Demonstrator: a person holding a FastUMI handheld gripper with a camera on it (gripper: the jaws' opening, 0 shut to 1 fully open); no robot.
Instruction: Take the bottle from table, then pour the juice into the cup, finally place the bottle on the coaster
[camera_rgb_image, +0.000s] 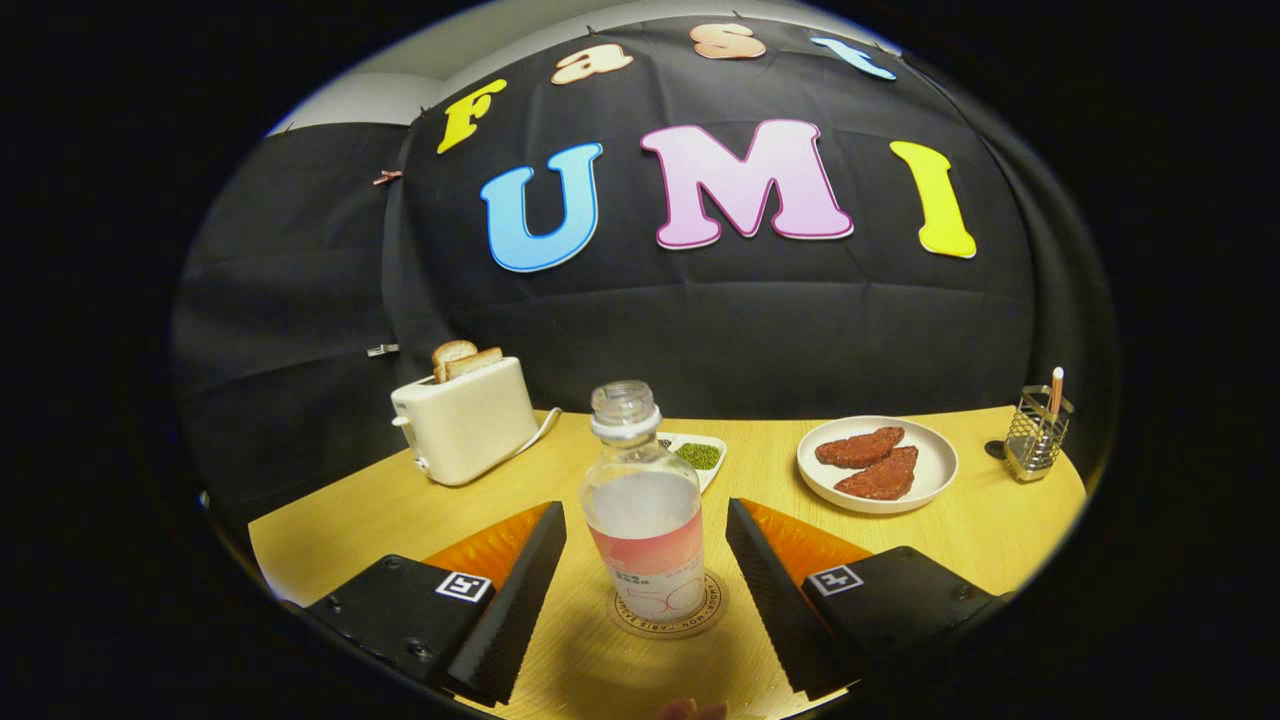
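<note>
The wooden table (400, 520) spreads ahead of me, and on it, well beyond my fingers to the left, a cream toaster (465, 420) stands with two slices of bread (462, 360) sticking up from its slots. Off to the right sits a round white plate (935, 465) carrying two reddish-brown patties (870, 462), and past it, near the table's far right corner, a wire holder (1036, 440) with a stick upright in it. My gripper (646, 550) is spread wide, its two fingers parted and pressing on nothing. Between them, with a clear gap on either side, the bottle (645, 505) stands upright, uncapped, clear with a pale pink label, and it touches neither finger. It rests squarely on the round coaster (668, 620), whose printed rim peeks out around the bottle's base. Just behind the bottle's shoulder lies a small white dish (716, 462) holding something green.
</note>
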